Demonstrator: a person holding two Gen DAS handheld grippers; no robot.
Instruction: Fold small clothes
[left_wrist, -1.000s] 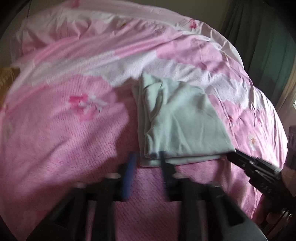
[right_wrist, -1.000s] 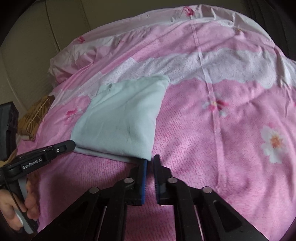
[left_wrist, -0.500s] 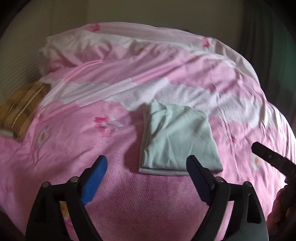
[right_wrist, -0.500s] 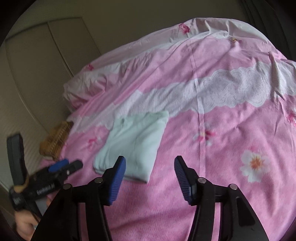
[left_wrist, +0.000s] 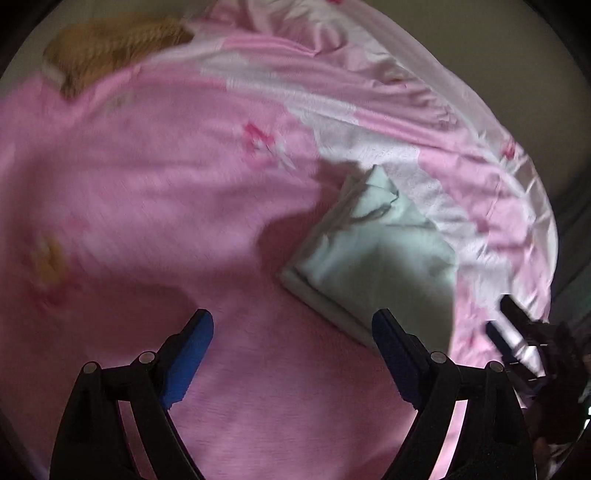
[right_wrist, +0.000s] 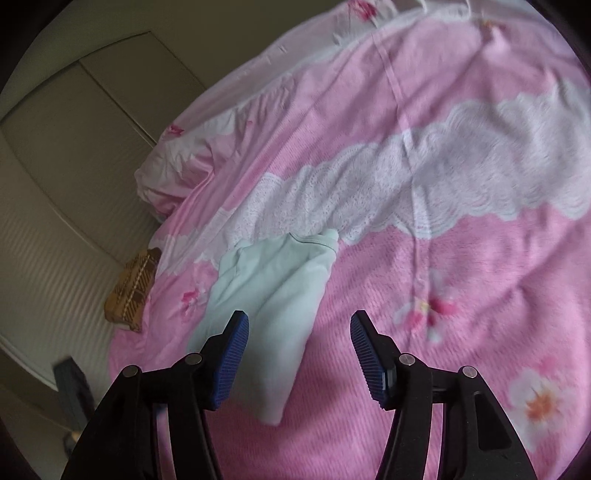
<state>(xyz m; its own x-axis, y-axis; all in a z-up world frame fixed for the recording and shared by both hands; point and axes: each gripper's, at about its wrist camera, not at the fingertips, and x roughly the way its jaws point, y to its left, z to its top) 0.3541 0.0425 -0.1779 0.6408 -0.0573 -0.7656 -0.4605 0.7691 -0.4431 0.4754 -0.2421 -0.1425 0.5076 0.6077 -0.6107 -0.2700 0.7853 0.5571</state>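
In the left wrist view, you are holding the left tongs (left_wrist: 291, 354) with their blue-padded fingers (left_wrist: 192, 350) spread wide apart and gripping nothing. The folded mint garment (left_wrist: 373, 258) is lying flat on the pink bedspread (left_wrist: 147, 206), ahead of the tongs and off to their right; its nearest corner is sitting just beyond the right finger, and whether they are touching is not clear from here. Its stacked layered edge is facing the tongs, and its crumpled end is pointing away from them. Far ahead and to the left, a tan woven thing (left_wrist: 114, 44) is showing at the bed's edge, blurred. At the far right of the frame, the right tongs (left_wrist: 517, 332) are showing only partly, dark and smeared, with their tip hanging beside the garment's right side.

In the right wrist view, you are holding the right tongs (right_wrist: 299, 354) open as well, the ribbed blue pads (right_wrist: 231, 358) well apart and nothing between them. The mint garment (right_wrist: 273, 302) is stretching forward from just ahead of the left finger, its near end reaching down into the gap between the fingers. It is resting on the pink bedspread (right_wrist: 461, 288), whose white lace band (right_wrist: 406, 192) is running across farther ahead. The tan woven thing (right_wrist: 133, 291) is sitting well to the left, at the bed's edge.
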